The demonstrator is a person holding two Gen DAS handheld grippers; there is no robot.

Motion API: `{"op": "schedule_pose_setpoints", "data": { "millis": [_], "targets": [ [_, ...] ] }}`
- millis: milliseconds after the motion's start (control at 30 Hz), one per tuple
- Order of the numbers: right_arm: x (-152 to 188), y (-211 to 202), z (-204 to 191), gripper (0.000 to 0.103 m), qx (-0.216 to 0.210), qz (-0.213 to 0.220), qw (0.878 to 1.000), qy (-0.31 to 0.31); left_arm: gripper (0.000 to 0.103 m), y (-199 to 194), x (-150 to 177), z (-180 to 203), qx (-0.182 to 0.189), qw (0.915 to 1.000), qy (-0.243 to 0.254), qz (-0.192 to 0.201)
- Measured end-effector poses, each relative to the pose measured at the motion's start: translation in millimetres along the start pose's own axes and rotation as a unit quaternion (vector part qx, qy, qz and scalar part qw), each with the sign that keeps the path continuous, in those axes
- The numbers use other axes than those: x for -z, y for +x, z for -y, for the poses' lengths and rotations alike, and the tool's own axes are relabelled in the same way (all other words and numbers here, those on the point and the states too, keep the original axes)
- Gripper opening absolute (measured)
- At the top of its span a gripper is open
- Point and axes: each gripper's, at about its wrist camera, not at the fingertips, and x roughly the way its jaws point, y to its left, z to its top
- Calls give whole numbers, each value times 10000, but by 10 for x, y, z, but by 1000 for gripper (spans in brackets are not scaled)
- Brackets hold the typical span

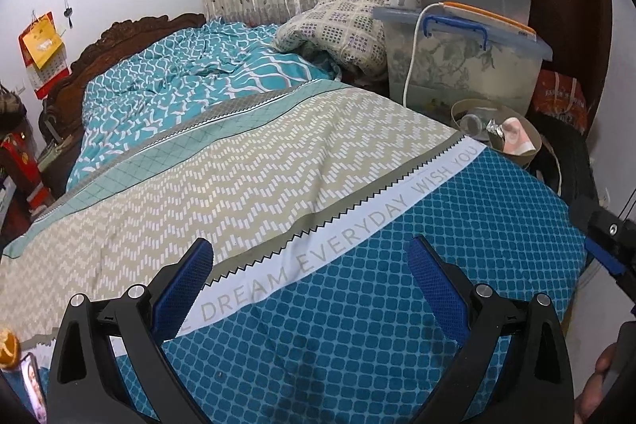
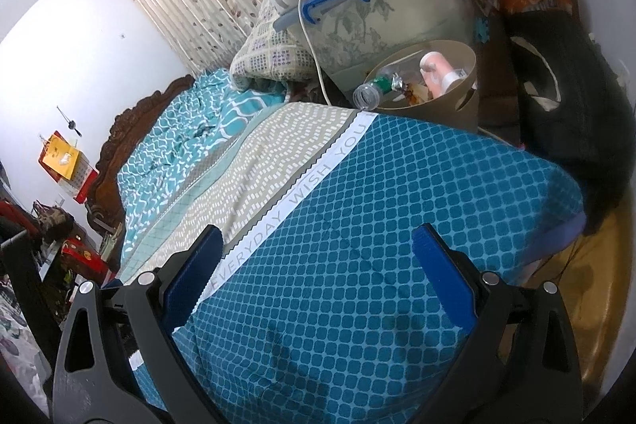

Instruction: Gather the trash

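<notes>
A tan round trash bin (image 1: 528,146) (image 2: 465,102) stands at the bed's far right edge. It holds an empty clear plastic bottle (image 2: 367,92) (image 1: 471,124), a foil wrapper (image 2: 397,80) and a pink-and-white packet (image 2: 435,68) (image 1: 516,138). My left gripper (image 1: 310,285) is open and empty above the blue-patterned bedspread (image 1: 357,304), well short of the bin. My right gripper (image 2: 318,267) is open and empty above the same bedspread (image 2: 377,225). Part of the right gripper (image 1: 608,245) shows at the right edge of the left wrist view.
Stacked clear storage boxes (image 1: 469,66) (image 2: 381,2) stand behind the bin, with a white cable (image 1: 413,46) hanging over them. A folded quilt (image 1: 342,22) lies at the bed's far side. A dark bag (image 2: 564,98) sits right of the bin. A phone (image 1: 33,388) lies at lower left.
</notes>
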Motion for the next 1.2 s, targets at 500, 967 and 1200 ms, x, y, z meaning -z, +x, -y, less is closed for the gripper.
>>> {"op": "schedule_pose_setpoints", "data": {
  "millis": [500, 967, 1200],
  "targets": [
    [-33, 17, 194, 96, -172, -58, 9996, 197, 94, -54, 50, 173, -135, 9997, 161, -76],
    [-12, 52, 188, 96, -131, -109, 9997, 196, 94, 8, 97, 187, -14, 9996, 216, -180],
    [1, 59, 127, 96, -87, -102, 9999, 75, 94, 31, 111, 125, 72, 9996, 153, -218]
  ]
}}
